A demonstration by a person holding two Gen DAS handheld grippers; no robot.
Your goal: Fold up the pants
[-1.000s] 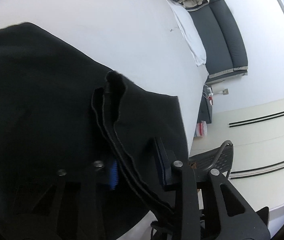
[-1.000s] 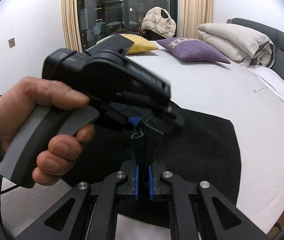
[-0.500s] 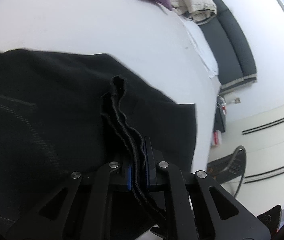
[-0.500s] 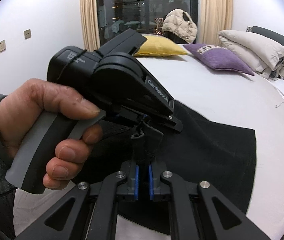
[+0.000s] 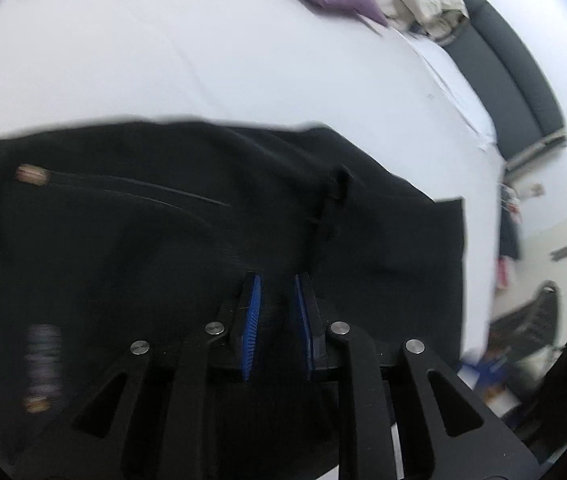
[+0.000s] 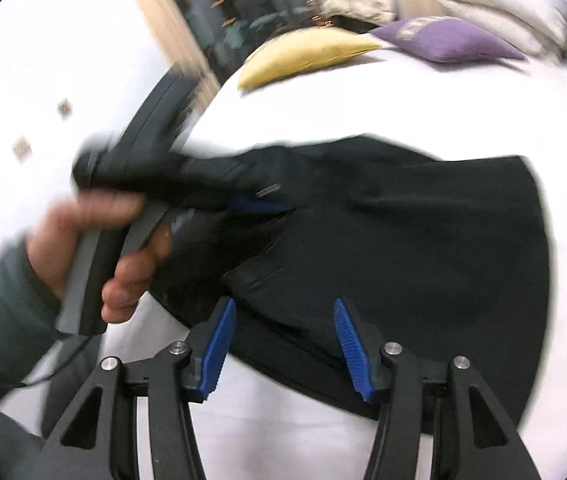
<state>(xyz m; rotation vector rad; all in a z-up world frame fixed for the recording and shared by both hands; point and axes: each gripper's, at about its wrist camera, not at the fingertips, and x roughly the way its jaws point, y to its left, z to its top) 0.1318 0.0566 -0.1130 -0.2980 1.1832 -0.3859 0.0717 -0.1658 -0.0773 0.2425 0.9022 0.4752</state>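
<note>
Showing only in the right view, a hand [image 6: 83,240] grips the left gripper [image 6: 267,204]; both fingers spread above pants [image 6: 423,248].

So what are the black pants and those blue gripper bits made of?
The pants look like soft matte woven cloth: they drape and show stitched seams. The blue pads look like ridged rubber or plastic; which one is unclear.

White bed [image 6: 483,92]: black pants [image 6: 423,248] spread flat; yellow pillow [image 6: 307,54], purple pillow [image 6: 443,40] at far end.
</note>
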